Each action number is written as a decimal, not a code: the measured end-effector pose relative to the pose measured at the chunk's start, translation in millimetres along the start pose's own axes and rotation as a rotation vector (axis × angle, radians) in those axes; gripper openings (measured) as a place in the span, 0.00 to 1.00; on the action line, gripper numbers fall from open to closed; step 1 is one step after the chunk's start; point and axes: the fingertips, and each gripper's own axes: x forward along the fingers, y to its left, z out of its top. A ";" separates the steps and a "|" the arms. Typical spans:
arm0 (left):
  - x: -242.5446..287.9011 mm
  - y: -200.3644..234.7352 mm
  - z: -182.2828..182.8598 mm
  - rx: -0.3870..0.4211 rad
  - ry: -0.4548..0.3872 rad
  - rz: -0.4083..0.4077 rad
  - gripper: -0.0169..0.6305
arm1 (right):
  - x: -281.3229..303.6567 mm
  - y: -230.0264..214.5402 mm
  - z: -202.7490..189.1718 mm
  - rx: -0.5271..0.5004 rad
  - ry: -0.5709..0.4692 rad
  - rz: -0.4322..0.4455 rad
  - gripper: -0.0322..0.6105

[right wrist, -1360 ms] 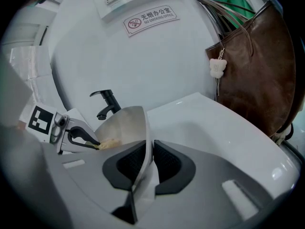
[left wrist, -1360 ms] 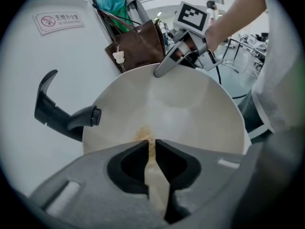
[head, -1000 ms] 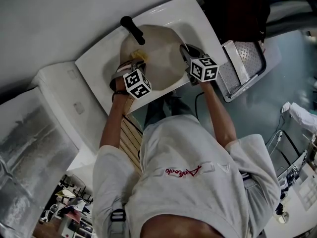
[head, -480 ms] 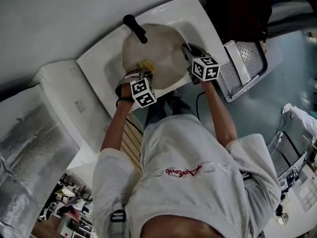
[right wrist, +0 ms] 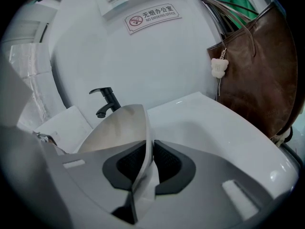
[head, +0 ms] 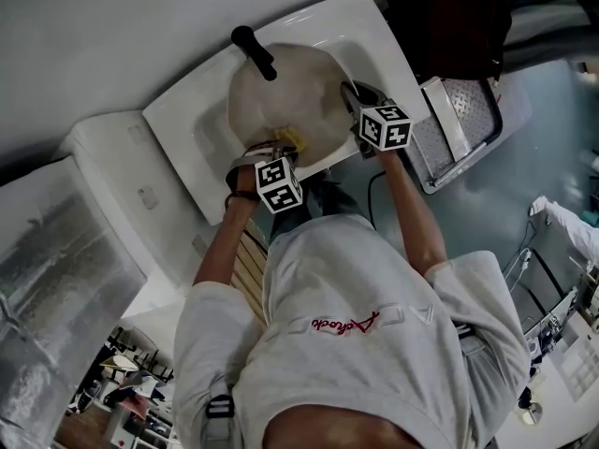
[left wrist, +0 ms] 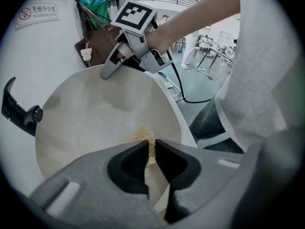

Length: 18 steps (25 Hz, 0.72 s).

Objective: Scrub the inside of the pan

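The sponge [head: 285,139], pinched by the left gripper [left wrist: 151,152], has been drawn across the pan [head: 281,92] towards the sink's [head: 187,124] front edge. The pan's rim is clamped by the right gripper [right wrist: 148,162]; scrubbing is judged under way.

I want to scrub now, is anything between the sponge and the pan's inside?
Nothing visible. The sponge in the left gripper lies against the inner wall of the pan; the right gripper holds its rim.

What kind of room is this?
Probably a washroom or wash corner in a shared building: there is a white sink with a black tap, and a no-smoking sign on the wall.
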 end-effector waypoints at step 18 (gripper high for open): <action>-48.4 45.2 50.0 -0.226 -0.338 0.175 0.09 | -1.4 1.6 -1.0 -0.038 0.025 0.022 0.14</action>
